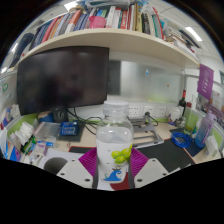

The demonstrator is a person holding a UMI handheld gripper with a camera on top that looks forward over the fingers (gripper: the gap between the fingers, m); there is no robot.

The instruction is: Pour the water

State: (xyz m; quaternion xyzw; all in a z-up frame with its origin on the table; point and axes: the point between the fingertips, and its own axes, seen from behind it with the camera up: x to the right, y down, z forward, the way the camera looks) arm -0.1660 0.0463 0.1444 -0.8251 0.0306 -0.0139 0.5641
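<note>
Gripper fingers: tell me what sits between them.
A clear water bottle with a white cap stands between the gripper's pink-padded fingers in the gripper view, apparently clamped.

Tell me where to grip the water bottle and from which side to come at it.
Grip the water bottle on its straight body at the label, below the narrower neck and cap. It stands upright, so come in level from the front, one finger on each flank. The gripper already has it between its pads there.
</note>
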